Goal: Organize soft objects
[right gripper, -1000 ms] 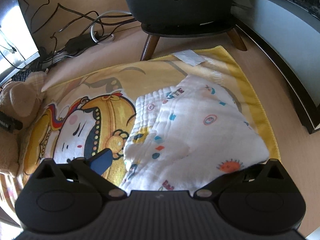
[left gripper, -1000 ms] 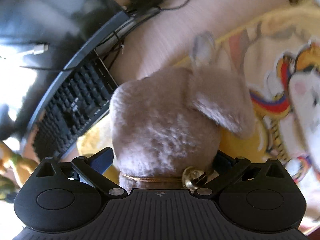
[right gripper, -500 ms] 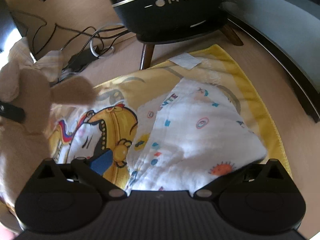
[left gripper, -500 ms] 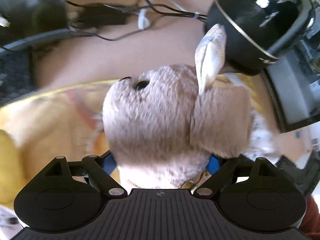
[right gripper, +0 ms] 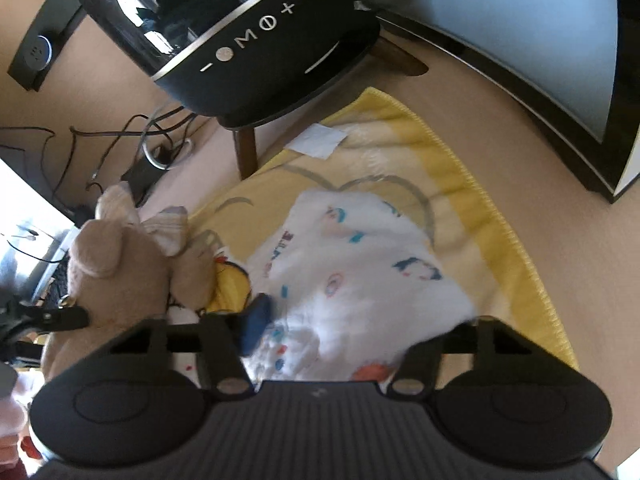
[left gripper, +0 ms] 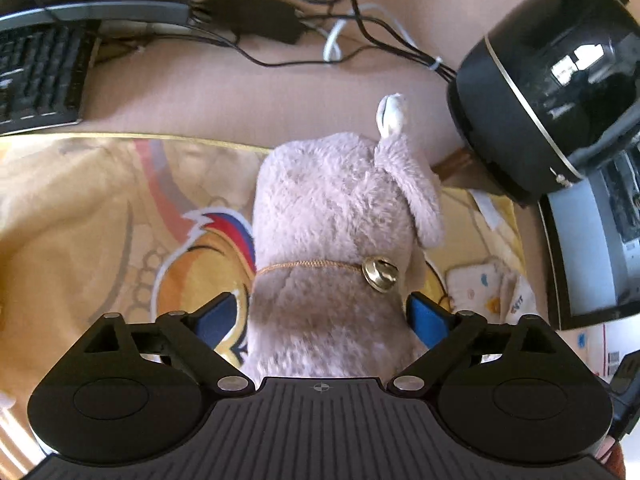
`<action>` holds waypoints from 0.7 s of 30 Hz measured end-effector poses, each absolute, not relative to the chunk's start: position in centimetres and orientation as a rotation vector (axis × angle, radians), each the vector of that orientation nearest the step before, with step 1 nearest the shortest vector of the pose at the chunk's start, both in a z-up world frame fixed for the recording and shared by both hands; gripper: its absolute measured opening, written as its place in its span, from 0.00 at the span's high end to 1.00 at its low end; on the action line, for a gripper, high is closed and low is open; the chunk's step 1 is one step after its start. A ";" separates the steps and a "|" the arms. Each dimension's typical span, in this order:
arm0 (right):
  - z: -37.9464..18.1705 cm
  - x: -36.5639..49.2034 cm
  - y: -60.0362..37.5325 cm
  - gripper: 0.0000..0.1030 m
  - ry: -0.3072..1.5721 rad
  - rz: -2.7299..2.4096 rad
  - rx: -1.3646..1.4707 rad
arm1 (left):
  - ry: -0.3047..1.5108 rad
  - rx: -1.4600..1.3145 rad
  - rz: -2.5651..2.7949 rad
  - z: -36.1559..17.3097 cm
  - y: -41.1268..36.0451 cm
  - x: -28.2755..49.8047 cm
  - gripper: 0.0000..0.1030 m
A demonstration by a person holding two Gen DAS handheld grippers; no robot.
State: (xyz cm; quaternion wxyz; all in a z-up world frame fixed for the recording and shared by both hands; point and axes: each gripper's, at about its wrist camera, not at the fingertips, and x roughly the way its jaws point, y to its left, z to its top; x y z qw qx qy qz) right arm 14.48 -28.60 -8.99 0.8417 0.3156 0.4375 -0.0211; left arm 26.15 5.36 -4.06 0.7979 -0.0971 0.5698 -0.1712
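A beige plush animal (left gripper: pixel 332 208) with a cord collar and a small bell (left gripper: pixel 379 274) hangs upright over the yellow cartoon blanket (left gripper: pixel 80 208). My left gripper (left gripper: pixel 322 320) is shut on its body, a blue pad on each side. The right wrist view shows the same plush animal (right gripper: pixel 116 272) at the left, over the blanket's (right gripper: pixel 500 220) far corner. A white printed cloth (right gripper: pixel 360 256) lies crumpled on the blanket. My right gripper (right gripper: pixel 356 320) stands open over its near edge. The cloth hides that gripper's right fingertip.
A black round speaker (left gripper: pixel 552 80) on wooden legs stands just beyond the blanket. Cables and a power brick (left gripper: pixel 256 16) lie behind it on the desk, with a keyboard (left gripper: pixel 36 76) at the far left. A monitor (right gripper: pixel 520 40) runs along the right side.
The left gripper has swung the plush animal from beside the keyboard to over the blanket, towards the speaker. The right gripper tilted but stayed over the white cloth.
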 end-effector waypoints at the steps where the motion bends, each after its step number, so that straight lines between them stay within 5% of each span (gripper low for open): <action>1: -9.1 14.6 -28.6 0.47 0.927 -0.036 0.654 | 1.220 -0.222 -0.362 -4.0 5.5 25.8 0.04; 2: -9.2 14.7 -28.5 0.44 0.924 -0.014 0.643 | 1.218 -0.237 -0.358 -4.0 5.6 25.4 0.03; 4: -9.5 14.6 -28.4 0.21 0.904 0.030 0.659 | 1.227 -0.246 -0.384 -4.2 5.7 25.4 0.02; 9: -10.0 14.6 -28.2 0.00 0.878 0.038 0.809 | 1.254 -0.262 -0.456 -5.0 6.1 25.5 0.01; 21: -7.1 13.6 -27.4 0.08 0.865 -0.210 0.760 | 1.318 -0.321 -0.605 -6.9 7.2 26.0 0.00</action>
